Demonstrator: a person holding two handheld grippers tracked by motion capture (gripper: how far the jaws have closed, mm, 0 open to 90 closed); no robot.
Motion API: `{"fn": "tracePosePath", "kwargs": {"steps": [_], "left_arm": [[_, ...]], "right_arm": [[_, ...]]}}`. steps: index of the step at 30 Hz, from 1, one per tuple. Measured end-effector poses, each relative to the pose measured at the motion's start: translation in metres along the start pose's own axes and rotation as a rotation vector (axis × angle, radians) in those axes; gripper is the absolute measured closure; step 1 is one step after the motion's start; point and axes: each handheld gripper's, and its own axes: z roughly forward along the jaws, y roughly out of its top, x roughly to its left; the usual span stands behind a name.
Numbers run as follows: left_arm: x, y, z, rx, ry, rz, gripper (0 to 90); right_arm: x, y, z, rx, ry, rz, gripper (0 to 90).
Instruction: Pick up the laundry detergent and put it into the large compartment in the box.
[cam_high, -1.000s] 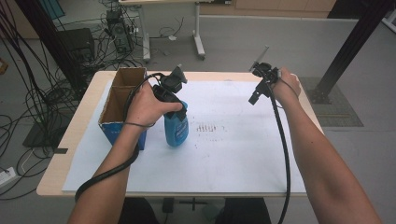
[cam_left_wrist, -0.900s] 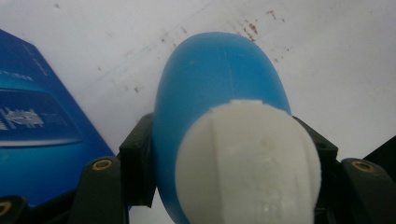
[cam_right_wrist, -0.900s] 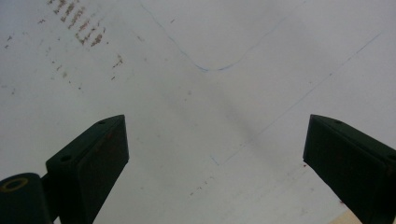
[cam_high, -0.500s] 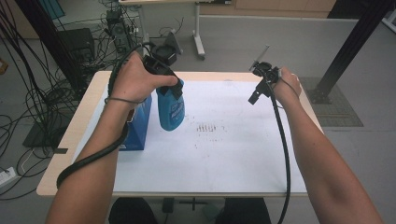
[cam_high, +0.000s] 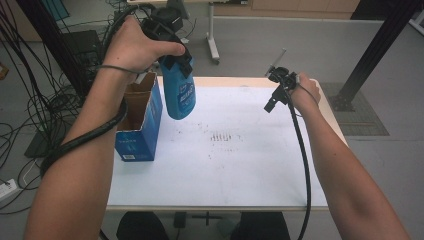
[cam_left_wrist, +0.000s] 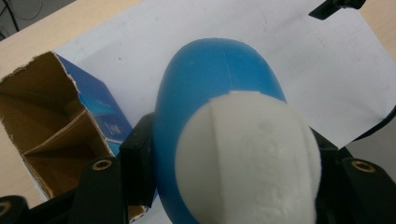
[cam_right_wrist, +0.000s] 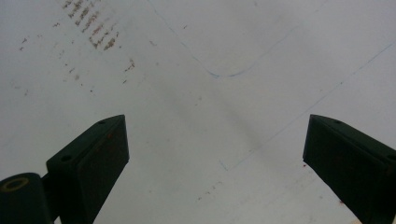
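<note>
A blue bottle with a white cap hangs in the air above the table's left part, and my left gripper is shut on it just under the cap. In the left gripper view the bottle sits between the two black jaws of the left gripper. Just left of and below the bottle stands an open blue cardboard box, its brown inside showing. My right gripper hovers over the far right of the white sheet, jaws wide apart with nothing between them.
The white sheet covers most of the wooden table and has dark smudges near its middle. Cables and a black stand lie on the floor to the left. A black post rises at the far right.
My left hand has lifted the blue bottle off the sheet, straight up beside the box. The right hand and its gripper have stayed where they were.
</note>
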Motion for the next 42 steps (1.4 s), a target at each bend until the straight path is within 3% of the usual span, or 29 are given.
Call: {"fn": "tracePosePath", "kwargs": {"steps": [6,19,24,32,42], "left_arm": [[-0.002,0.005,-0.012,-0.010,0.007,-0.011,37.8],[0.004,0.000,-0.017,-0.014,0.014,-0.049,37.8],[0.015,-0.005,-0.019,-0.014,0.023,-0.083,37.8],[0.038,-0.014,-0.026,-0.012,0.070,-0.165,37.8],[0.076,-0.033,-0.042,-0.018,0.123,-0.273,37.8]], "right_arm": [[-0.001,-0.002,-0.003,-0.006,-0.003,0.003,6.7],[-0.002,-0.006,-0.005,-0.022,0.005,0.004,6.7],[-0.002,-0.006,-0.006,-0.024,0.002,-0.008,6.7],[-0.002,-0.007,-0.007,-0.033,0.006,-0.004,6.7],[0.001,-0.007,-0.008,-0.038,0.006,-0.005,6.7]]}}
